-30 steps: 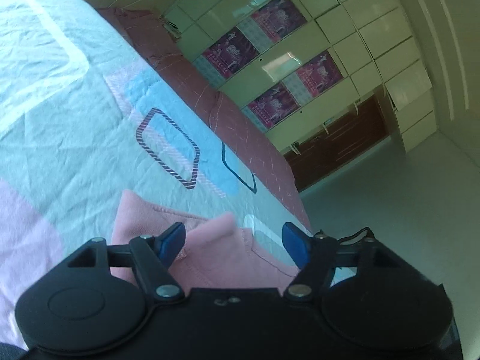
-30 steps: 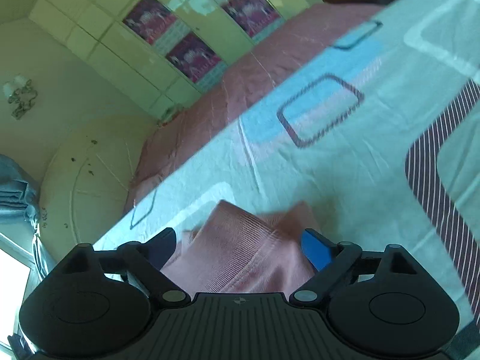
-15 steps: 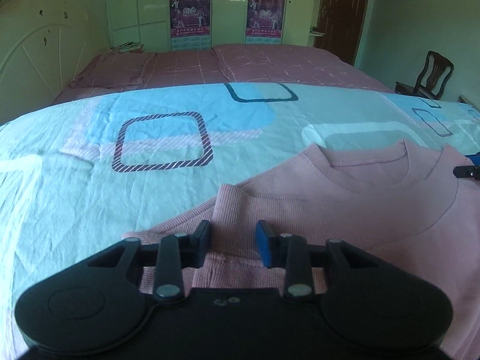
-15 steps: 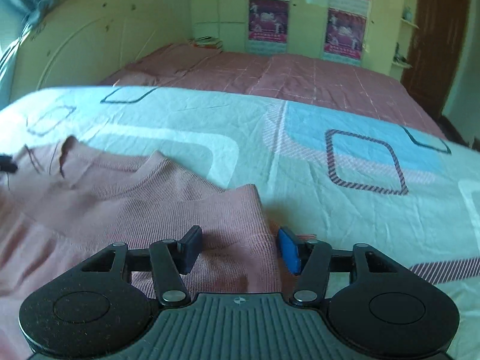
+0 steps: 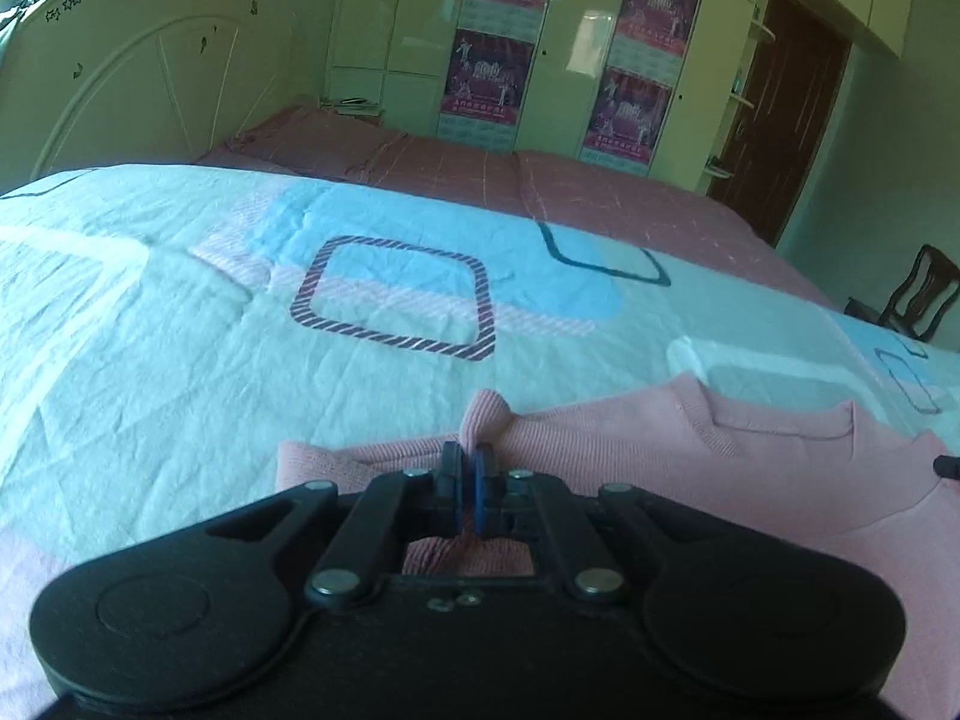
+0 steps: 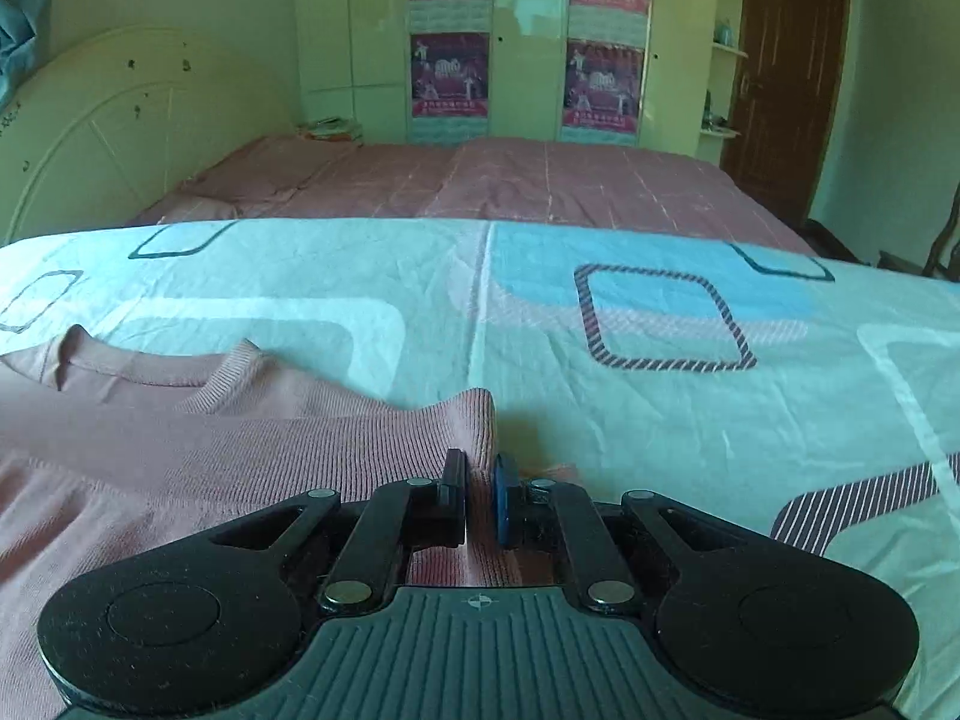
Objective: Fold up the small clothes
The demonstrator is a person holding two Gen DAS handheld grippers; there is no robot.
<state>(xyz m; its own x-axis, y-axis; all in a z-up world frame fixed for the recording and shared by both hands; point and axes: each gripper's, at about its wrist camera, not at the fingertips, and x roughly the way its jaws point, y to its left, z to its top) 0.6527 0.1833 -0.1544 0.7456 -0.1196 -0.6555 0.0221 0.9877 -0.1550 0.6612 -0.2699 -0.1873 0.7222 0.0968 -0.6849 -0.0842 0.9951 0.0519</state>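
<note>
A pink ribbed knit sweater [image 5: 690, 456] lies flat on the patterned bedsheet, neckline facing away. My left gripper [image 5: 468, 462] is shut on a pinched fold at the sweater's left shoulder. In the right wrist view the same sweater [image 6: 228, 438] spreads to the left. My right gripper [image 6: 480, 471] is shut on the sweater's right shoulder corner. The tip of the right gripper shows at the right edge of the left wrist view [image 5: 947, 466].
The light blue and white sheet [image 5: 240, 324] with square outlines covers the near bed. A second bed with a pink cover [image 6: 540, 180] lies behind. A white headboard [image 5: 138, 84], a wardrobe with posters [image 6: 528, 42], a brown door [image 6: 786, 72] and a chair [image 5: 918, 300] stand farther off.
Both grippers came down level onto the sweater's shoulders and closed, from wide open to half shut to pinching the fabric now.
</note>
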